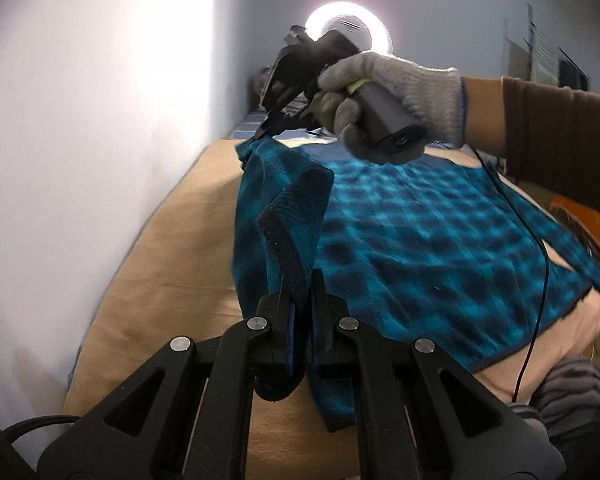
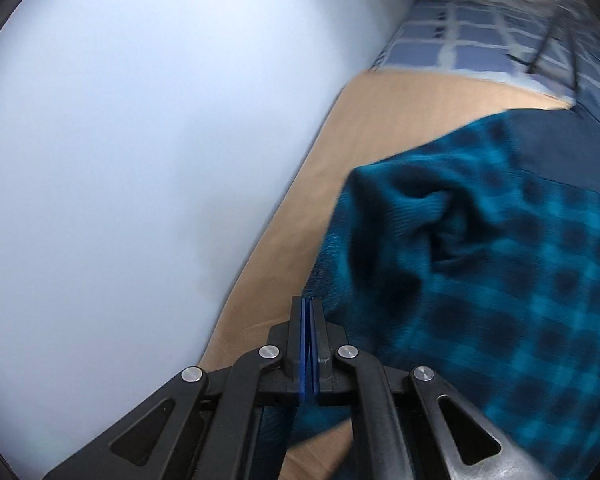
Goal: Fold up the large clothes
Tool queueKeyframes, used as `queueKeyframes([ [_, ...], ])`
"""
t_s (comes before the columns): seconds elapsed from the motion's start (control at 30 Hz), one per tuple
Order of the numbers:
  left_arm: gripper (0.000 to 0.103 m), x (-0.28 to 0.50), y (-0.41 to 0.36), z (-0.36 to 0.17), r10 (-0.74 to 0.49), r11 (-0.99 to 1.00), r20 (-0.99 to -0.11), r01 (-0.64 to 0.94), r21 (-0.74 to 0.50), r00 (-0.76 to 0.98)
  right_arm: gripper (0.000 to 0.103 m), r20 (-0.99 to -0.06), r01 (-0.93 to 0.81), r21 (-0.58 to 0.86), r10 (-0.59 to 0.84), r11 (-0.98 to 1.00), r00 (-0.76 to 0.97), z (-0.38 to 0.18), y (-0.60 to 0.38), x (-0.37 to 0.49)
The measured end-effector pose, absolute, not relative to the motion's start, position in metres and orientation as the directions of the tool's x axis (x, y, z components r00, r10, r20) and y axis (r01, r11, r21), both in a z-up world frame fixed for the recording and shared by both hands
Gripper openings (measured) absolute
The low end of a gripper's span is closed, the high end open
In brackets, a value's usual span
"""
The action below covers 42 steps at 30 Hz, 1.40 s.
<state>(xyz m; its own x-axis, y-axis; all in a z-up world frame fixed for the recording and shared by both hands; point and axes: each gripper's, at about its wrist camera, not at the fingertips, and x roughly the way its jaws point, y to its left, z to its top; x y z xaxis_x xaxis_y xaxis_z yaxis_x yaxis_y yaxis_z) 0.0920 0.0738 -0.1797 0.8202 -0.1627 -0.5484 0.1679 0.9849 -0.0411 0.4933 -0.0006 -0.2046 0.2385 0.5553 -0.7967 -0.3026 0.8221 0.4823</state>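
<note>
A teal and dark blue checked fleece garment [image 1: 420, 240] lies spread on a tan bed surface [image 1: 172, 264]. My left gripper [image 1: 300, 300] is shut on a dark-trimmed edge of the garment at its near corner and lifts it into a ridge. My right gripper [image 1: 268, 126], held in a grey-gloved hand, is shut on the garment's far corner. In the right wrist view the right gripper [image 2: 309, 308] has its blue pads pressed together on the fleece edge, and the garment [image 2: 480, 280] bunches up to the right of it.
A white wall [image 1: 100, 120] runs close along the left of the bed. A ring light [image 1: 350, 24] glows at the far end. A blue checked sheet [image 2: 460, 36] lies beyond the tan cover. A thin black cable [image 1: 540, 280] crosses the garment's right side. Striped grey fabric [image 1: 572, 392] and an orange item [image 1: 592, 224] sit at right.
</note>
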Motion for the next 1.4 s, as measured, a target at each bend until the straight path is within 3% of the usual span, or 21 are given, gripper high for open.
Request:
queueKeyframes([
  [0.3,0.007,0.079,0.030,-0.189,-0.215,0.955,-0.622,0.297,0.029,0.753,0.000,-0.801,-0.168,0.503,0.530,0.848,0.278,-0.230,-0.113,0.464],
  [0.37,0.022,0.073,0.027,-0.188,-0.221,0.951,-0.631,0.309,0.030,0.743,0.000,-0.806,-0.130,0.508,0.523,0.852,0.277,-0.247,-0.133,0.452],
  [0.4,0.037,0.067,0.027,-0.187,-0.230,0.948,-0.631,0.317,0.026,0.741,0.000,-0.809,-0.120,0.507,0.519,0.854,0.275,-0.251,-0.139,0.451],
  [0.43,0.045,0.063,0.028,-0.186,-0.236,0.947,-0.628,0.320,0.022,0.741,0.000,-0.816,-0.111,0.501,0.511,0.859,0.270,-0.257,-0.144,0.446],
  [0.57,0.045,0.054,0.036,-0.185,-0.268,0.947,-0.648,0.317,-0.042,0.713,0.000,-0.867,-0.141,0.413,0.436,0.900,0.242,-0.274,-0.149,0.434],
  [0.7,0.045,0.062,0.059,-0.195,-0.340,0.940,-0.689,0.261,-0.221,0.640,0.005,-0.915,-0.192,0.292,0.332,0.937,0.228,-0.275,-0.142,0.424],
  [0.77,0.045,0.071,0.066,-0.202,-0.374,0.927,-0.693,0.225,-0.300,0.617,0.012,-0.927,-0.227,0.226,0.281,0.947,0.250,-0.264,-0.135,0.418],
  [0.8,0.042,0.074,0.068,-0.205,-0.379,0.924,-0.695,0.212,-0.318,0.611,0.024,-0.929,-0.237,0.200,0.261,0.951,0.263,-0.260,-0.131,0.416],
  [0.83,0.041,0.079,0.068,-0.209,-0.379,0.924,-0.702,0.198,-0.328,0.604,0.028,-0.927,-0.251,0.170,0.241,0.953,0.286,-0.252,-0.127,0.412],
  [1.07,0.041,0.104,0.070,-0.233,-0.429,0.894,-0.738,0.127,-0.430,0.521,0.030,-0.922,-0.258,0.202,0.272,0.945,0.275,-0.236,-0.108,0.410],
  [1.1,0.028,0.108,0.069,-0.236,-0.426,0.895,-0.747,0.120,-0.429,0.510,0.030,-0.922,-0.247,0.220,0.284,0.944,0.263,-0.247,-0.113,0.419],
  [1.13,0.004,0.110,0.067,-0.240,-0.426,0.896,-0.757,0.113,-0.430,0.495,0.030,-0.923,-0.236,0.234,0.292,0.943,0.252,-0.256,-0.118,0.421],
  [1.17,0.002,0.112,0.067,-0.243,-0.438,0.890,-0.757,0.113,-0.442,0.485,0.030,-0.926,-0.224,0.237,0.290,0.945,0.242,-0.261,-0.119,0.419],
  [1.2,0.002,0.111,0.068,-0.243,-0.454,0.881,-0.746,0.116,-0.459,0.487,0.029,-0.927,-0.218,0.242,0.291,0.946,0.235,-0.267,-0.125,0.421],
  [1.33,0.000,0.104,0.074,-0.233,-0.445,0.883,-0.723,0.124,-0.453,0.528,0.003,-0.908,-0.203,0.330,0.369,0.922,0.197,-0.282,-0.131,0.421],
  [1.4,0.000,0.100,0.080,-0.228,-0.436,0.885,-0.719,0.113,-0.452,0.541,0.002,-0.905,-0.213,0.328,0.371,0.920,0.207,-0.278,-0.130,0.419],
])
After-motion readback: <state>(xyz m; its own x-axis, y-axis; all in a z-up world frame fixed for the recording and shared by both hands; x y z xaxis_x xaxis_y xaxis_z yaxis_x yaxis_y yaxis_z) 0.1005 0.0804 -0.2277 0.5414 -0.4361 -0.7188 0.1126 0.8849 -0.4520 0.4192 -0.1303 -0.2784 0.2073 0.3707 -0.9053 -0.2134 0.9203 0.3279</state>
